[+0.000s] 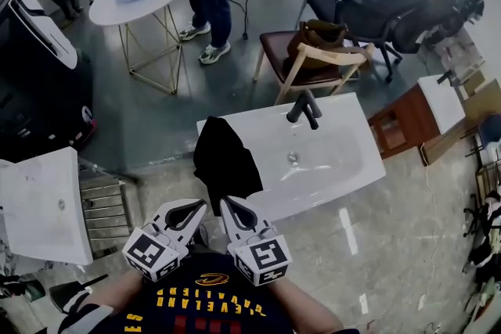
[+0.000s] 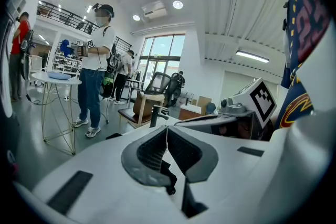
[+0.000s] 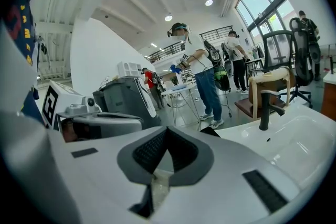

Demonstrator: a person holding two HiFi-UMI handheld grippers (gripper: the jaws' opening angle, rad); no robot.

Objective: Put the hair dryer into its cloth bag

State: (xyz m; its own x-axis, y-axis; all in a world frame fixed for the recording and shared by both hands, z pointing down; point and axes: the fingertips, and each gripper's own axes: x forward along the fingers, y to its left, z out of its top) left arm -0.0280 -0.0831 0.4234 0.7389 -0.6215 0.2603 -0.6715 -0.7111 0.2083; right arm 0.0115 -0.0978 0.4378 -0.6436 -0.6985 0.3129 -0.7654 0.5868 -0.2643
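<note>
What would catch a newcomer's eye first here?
The black cloth bag draped over the near left edge of the white basin, mid-frame in the head view, with a black faucet at its far rim. Just below it, the left gripper and right gripper sit side by side, both shut and empty.

bag [image 1: 225,160]: black cloth, matt, soft folds | basin [image 1: 344,160]: white, glossy, smooth | tap [image 1: 304,107]: matt black metal | floor [image 1: 156,121]: grey, polished, reflective | chair [image 1: 333,52]: pale wood frame, brown seat | L gripper [image 2: 167,128] & R gripper [image 3: 167,129]: white matt plastic, dark ribbed pads [image 2: 151,150]
</note>
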